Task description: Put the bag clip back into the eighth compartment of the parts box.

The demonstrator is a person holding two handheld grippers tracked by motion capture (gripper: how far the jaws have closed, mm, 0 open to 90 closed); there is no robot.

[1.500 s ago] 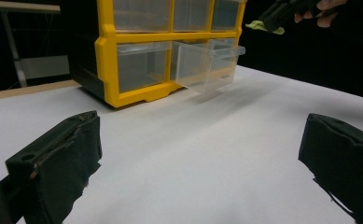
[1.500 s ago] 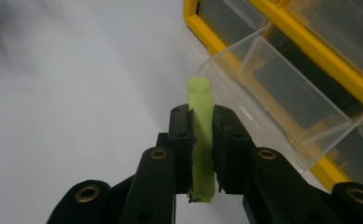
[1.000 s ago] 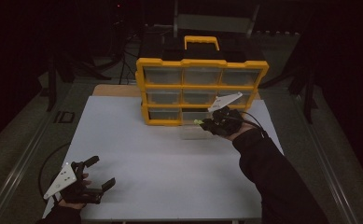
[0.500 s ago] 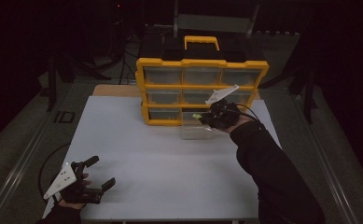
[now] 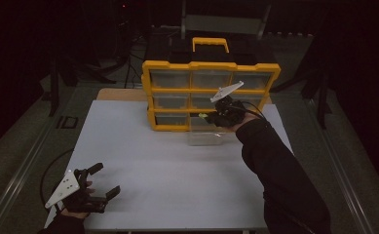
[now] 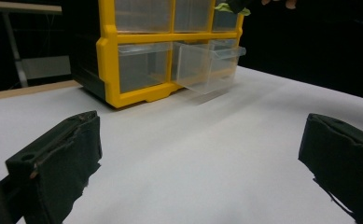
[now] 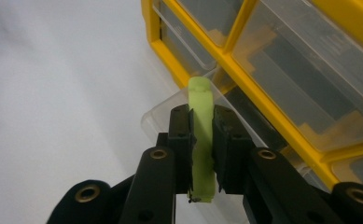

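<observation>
A yellow organizer [image 5: 148,87] with clear drawers stands at the back of the white table [image 5: 167,185]. Its bottom middle drawer [image 5: 204,137] is pulled out onto the table. My right gripper [image 5: 210,116] hovers just above that drawer, shut on a thin light-green piece [image 7: 200,93] held upright between the jaws, over the drawer's rim [image 7: 163,112]. My left gripper [image 5: 106,180] rests at the table's near left corner, jaws wide apart and holding nothing. In the left gripper view, the organizer [image 6: 105,70] and open drawer [image 6: 207,60] lie ahead of the left gripper [image 6: 198,154].
A black case with a yellow handle [image 5: 210,43] sits on top of the organizer. Bare wood [image 5: 119,93] shows behind the white sheet at the left. Dark floor and stands surround the table.
My right gripper has shifted a little left and toward the organizer with the green piece in it. The left gripper has stayed put.
</observation>
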